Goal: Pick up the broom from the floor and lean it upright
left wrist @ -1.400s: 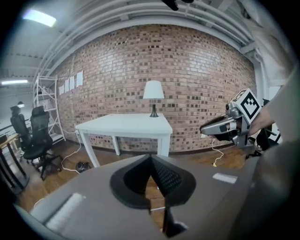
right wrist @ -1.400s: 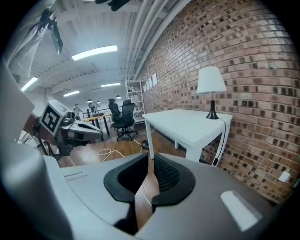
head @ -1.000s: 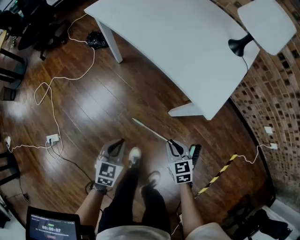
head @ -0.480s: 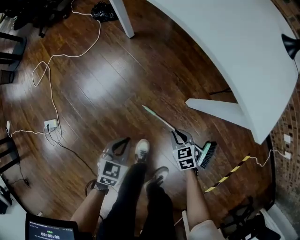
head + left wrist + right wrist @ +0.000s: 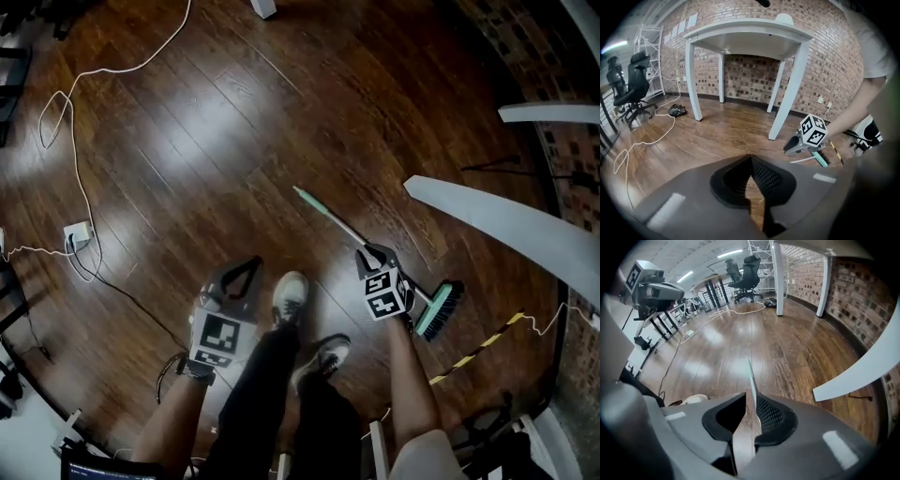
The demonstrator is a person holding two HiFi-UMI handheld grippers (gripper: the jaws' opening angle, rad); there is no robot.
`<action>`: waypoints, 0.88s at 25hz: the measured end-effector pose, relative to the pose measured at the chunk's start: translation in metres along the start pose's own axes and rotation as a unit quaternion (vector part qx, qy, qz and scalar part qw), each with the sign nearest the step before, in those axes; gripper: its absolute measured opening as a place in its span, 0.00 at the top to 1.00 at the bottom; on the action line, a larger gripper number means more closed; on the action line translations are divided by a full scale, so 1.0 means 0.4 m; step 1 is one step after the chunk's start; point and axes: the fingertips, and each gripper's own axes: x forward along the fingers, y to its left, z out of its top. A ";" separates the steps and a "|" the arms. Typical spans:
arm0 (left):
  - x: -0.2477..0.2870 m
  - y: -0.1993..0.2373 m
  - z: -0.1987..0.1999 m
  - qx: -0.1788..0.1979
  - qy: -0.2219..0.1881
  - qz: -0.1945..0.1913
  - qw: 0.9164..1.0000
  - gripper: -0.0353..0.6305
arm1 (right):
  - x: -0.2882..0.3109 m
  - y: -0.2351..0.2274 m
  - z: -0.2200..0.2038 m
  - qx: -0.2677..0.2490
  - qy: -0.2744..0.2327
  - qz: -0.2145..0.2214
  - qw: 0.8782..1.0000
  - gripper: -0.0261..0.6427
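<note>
One broom [image 5: 339, 222] lies flat on the wood floor [image 5: 187, 141], its handle between the jaws of the right gripper [image 5: 371, 255], which have just been opening and stand narrowly apart. The other of the two, the left gripper [image 5: 246, 270], hangs empty, jaws together.

Dark wood floor [image 5: 187, 122] under broom [image 5: 330, 214], striped tape [image 5: 476, 349]

broom [image 5: 438, 310]: teal head, pale handle | floor [image 5: 234, 122]: dark brown wood grain | tape [image 5: 474, 350]: yellow-black stripes | table [image 5: 497, 223]: white
</note>
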 end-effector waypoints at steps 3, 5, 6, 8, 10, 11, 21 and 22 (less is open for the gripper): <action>0.040 0.001 -0.058 -0.009 -0.002 0.002 1.000 0.94 | 0.107 0.003 -0.051 0.009 0.030 0.002 1.000 0.81; 0.056 0.000 -0.103 -0.023 0.001 0.003 1.000 0.94 | 0.167 -0.007 -0.079 0.006 0.051 -0.006 0.999 0.80; 0.060 -0.002 -0.125 -0.029 0.004 0.002 1.000 0.94 | 0.193 -0.015 -0.090 0.004 0.060 -0.010 0.998 0.80; 0.063 -0.010 -0.165 -0.038 0.010 -0.002 0.999 0.94 | 0.233 -0.028 -0.108 0.000 0.076 -0.016 0.997 0.79; 0.060 -0.019 -0.200 -0.044 0.018 -0.005 0.999 0.94 | 0.260 -0.037 -0.124 -0.005 0.089 -0.018 0.996 0.79; 0.060 -0.022 -0.217 -0.046 0.023 -0.006 0.999 0.95 | 0.274 -0.039 -0.130 -0.010 0.093 -0.017 0.996 0.79; 0.133 -0.028 -0.238 -0.056 0.028 -0.006 0.998 0.94 | 0.350 -0.050 -0.161 -0.068 0.118 0.002 0.991 0.80; 0.139 -0.031 -0.236 -0.054 0.027 -0.008 0.998 0.94 | 0.349 -0.046 -0.162 -0.075 0.117 0.004 0.990 0.81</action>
